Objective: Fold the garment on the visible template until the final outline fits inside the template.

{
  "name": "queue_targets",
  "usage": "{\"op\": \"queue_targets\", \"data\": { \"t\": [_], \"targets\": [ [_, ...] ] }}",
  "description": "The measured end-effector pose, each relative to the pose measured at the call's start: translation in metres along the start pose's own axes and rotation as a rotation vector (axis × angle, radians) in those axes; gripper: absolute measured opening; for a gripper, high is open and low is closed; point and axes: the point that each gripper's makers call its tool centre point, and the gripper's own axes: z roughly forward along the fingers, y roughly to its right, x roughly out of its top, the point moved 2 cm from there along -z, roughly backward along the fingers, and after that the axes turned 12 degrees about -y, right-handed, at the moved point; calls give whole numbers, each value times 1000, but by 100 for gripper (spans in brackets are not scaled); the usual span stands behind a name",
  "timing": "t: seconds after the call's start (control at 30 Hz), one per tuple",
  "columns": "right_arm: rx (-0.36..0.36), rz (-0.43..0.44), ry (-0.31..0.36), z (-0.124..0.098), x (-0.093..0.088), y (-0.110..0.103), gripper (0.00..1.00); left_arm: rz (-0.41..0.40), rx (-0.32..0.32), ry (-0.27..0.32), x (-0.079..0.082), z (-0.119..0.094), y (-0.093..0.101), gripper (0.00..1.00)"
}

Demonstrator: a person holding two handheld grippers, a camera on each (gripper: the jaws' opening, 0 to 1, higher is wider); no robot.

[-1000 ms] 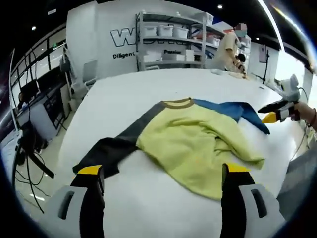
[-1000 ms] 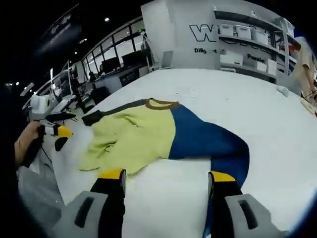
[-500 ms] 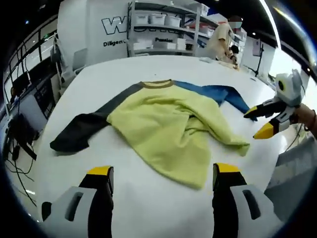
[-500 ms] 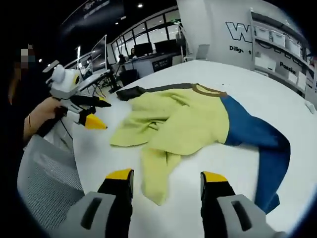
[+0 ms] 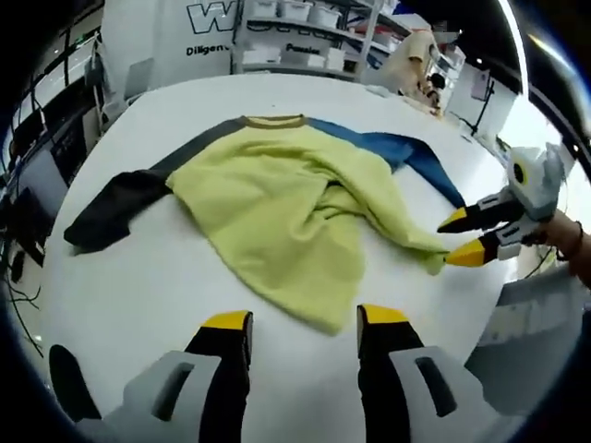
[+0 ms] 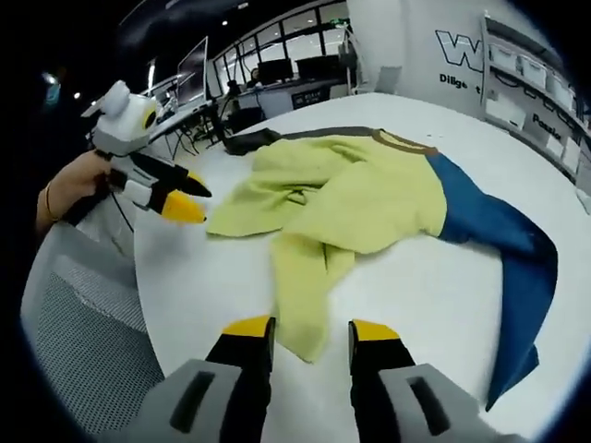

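Note:
A garment [image 5: 286, 208] lies rumpled on the white table [image 5: 120, 295]: yellow body, brown collar, dark grey sleeve [image 5: 111, 208], blue sleeve [image 5: 406, 157]. My left gripper [image 5: 305, 321] hovers low at the near yellow hem, open, the hem's edge just ahead of its tips. The right gripper [image 5: 459, 238] comes in from the right, tips slightly apart beside a yellow corner. In the right gripper view the right gripper [image 6: 310, 329] is open, with a yellow flap [image 6: 300, 295] reaching in between its tips. The left gripper [image 6: 187, 200] there points at the garment's [image 6: 369, 194] left corner.
Shelves with bins [image 5: 305, 37] and a person [image 5: 416, 60] stand beyond the table's far side. Desks with monitors [image 6: 277, 78] are at the back. A grey mesh chair [image 6: 83, 341] stands by the near table edge [image 6: 152, 305].
Both grippers have come closer to the garment's near yellow hem, and both pairs of jaws have narrowed. The garment itself lies as before.

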Motion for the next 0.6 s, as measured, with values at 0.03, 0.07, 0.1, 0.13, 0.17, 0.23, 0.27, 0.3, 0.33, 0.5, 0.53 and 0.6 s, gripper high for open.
{"op": "queue_targets", "data": {
  "t": [0.03, 0.07, 0.1, 0.13, 0.17, 0.23, 0.27, 0.3, 0.33, 0.5, 0.53, 0.6],
  "targets": [
    [-1, 1, -1, 1, -2, 0, 25, -15, -3, -4, -1, 1, 2, 44],
    [-1, 0, -3, 1, -3, 0, 23, -35, -8, -1, 0, 3, 4, 44],
    [-2, 1, -2, 1, -4, 0, 22, -43, -13, -2, -1, 4, 5, 43],
    [0, 2, 2, 1, -4, 0, 20, -59, -17, -2, 0, 5, 6, 43],
    [10, 2, 7, 1, -4, -2, 17, -59, -10, 0, 0, 6, 6, 42],
    [14, 2, 6, 2, -5, -3, 14, -54, 17, -6, -1, 8, 6, 38],
    [10, -6, 4, 3, -6, -3, 13, -64, 23, -13, -3, 10, 5, 35],
    [4, -16, 2, 4, -6, -2, 12, -75, 18, -17, -4, 11, 6, 33],
    [-2, -26, -5, 5, -8, -2, 11, -85, 14, -22, -5, 12, 6, 32],
    [2, -36, -5, 5, -8, -4, 7, -126, 22, -27, -8, 13, 4, 20],
    [3, -35, -5, 5, -8, -4, 5, -128, 25, -30, -8, 16, 4, 18],
    [11, -34, -6, 5, -9, -5, 0, -117, 38, -40, -11, 15, 5, 15]
  ]
}}
